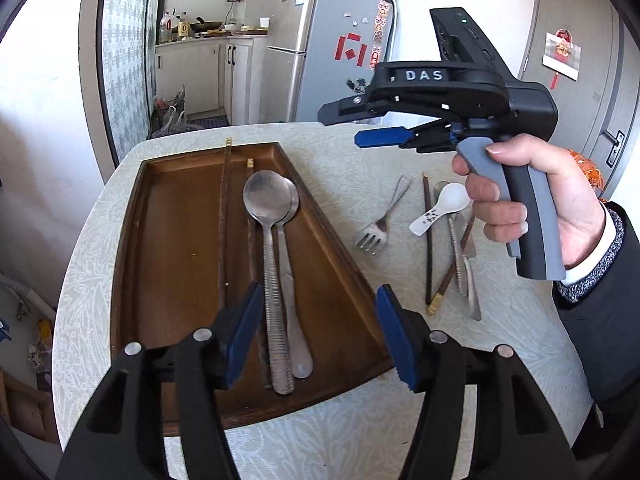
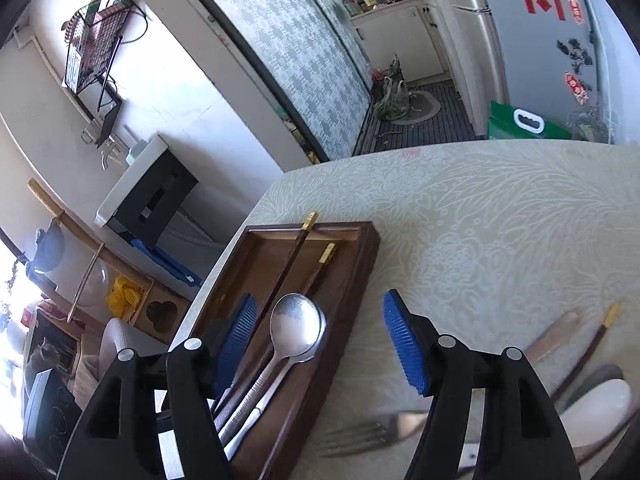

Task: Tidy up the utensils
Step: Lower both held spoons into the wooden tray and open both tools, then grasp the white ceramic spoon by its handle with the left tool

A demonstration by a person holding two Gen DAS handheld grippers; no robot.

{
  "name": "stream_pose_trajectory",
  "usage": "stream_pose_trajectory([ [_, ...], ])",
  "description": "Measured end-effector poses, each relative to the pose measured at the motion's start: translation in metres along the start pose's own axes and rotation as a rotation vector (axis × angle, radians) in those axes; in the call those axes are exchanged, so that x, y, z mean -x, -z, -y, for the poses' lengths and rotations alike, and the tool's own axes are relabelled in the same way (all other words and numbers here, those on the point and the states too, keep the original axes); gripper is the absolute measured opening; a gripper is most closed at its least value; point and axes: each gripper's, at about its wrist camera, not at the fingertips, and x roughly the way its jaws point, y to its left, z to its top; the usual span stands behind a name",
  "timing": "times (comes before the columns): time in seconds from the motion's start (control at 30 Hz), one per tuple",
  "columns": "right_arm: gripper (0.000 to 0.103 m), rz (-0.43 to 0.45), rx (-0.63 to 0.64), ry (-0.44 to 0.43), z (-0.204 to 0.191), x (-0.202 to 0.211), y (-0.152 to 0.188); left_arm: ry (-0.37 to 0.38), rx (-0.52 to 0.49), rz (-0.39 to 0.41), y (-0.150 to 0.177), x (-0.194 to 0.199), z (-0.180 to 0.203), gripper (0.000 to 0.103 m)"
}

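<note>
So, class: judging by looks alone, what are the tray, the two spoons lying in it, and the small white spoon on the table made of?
Tray: apparently wood, dark brown with a smooth, low-sheen finish.
Two spoons: metal, probably stainless steel; grey and dully reflective, one handle ridged.
Small white spoon: likely glazed ceramic, possibly plastic; glossy white with a dark printed pattern on the handle.

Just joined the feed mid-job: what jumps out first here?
The brown tray on the table's left, holding two stacked metal spoons and dark chopsticks. Right of it, loose on the table, lie a fork and a white spoon. Both tools, left and right, hang open above.
</note>
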Motion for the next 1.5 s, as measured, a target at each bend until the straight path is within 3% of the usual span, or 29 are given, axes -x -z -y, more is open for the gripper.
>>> stream_pose_trajectory([
  [0.2, 0.077, 0.074, -0.001, 0.148, 0.048, 0.072, 0.011, 0.072, -0.048, 0.02, -0.003, -0.001, 0.036, 0.077],
  [0.33, 0.077, 0.083, -0.04, 0.213, 0.084, 0.096, 0.03, 0.107, -0.119, 0.014, -0.003, -0.008, 0.063, 0.077],
  [0.47, 0.066, 0.067, -0.086, 0.254, 0.112, 0.099, 0.047, 0.128, -0.144, -0.001, -0.005, -0.018, 0.086, 0.077],
  [0.57, 0.051, 0.024, -0.113, 0.244, 0.125, 0.09, 0.059, 0.143, -0.148, -0.015, -0.006, -0.027, 0.096, 0.077],
  [0.73, 0.038, -0.011, -0.167, 0.256, 0.14, 0.075, 0.073, 0.152, -0.166, -0.021, -0.008, -0.038, 0.11, 0.077],
  [0.83, 0.023, -0.016, -0.17, 0.246, 0.141, 0.071, 0.076, 0.159, -0.173, -0.031, -0.011, -0.047, 0.116, 0.077],
  [0.87, 0.012, -0.016, -0.178, 0.23, 0.141, 0.07, 0.076, 0.163, -0.173, -0.038, -0.011, -0.051, 0.118, 0.077],
  [1.0, 0.008, 0.009, -0.155, 0.218, 0.135, 0.081, 0.077, 0.149, -0.189, -0.05, -0.015, -0.062, 0.123, 0.077],
  [1.2, 0.004, 0.009, -0.117, 0.087, 0.112, 0.11, 0.08, 0.141, -0.201, -0.046, -0.027, -0.077, 0.126, 0.077],
  [1.23, 0.004, 0.006, -0.109, 0.078, 0.108, 0.113, 0.081, 0.146, -0.2, -0.049, -0.028, -0.08, 0.127, 0.076],
  [1.3, 0.004, 0.002, -0.104, 0.051, 0.101, 0.119, 0.082, 0.147, -0.202, -0.061, -0.029, -0.085, 0.128, 0.061],
  [1.43, 0.004, 0.002, -0.082, 0.01, 0.079, 0.131, 0.082, 0.1, -0.207, -0.072, -0.03, -0.089, 0.128, 0.058],
  [1.5, 0.004, 0.007, -0.058, 0.008, 0.065, 0.135, 0.08, 0.098, -0.197, -0.069, -0.033, -0.086, 0.124, 0.036],
])
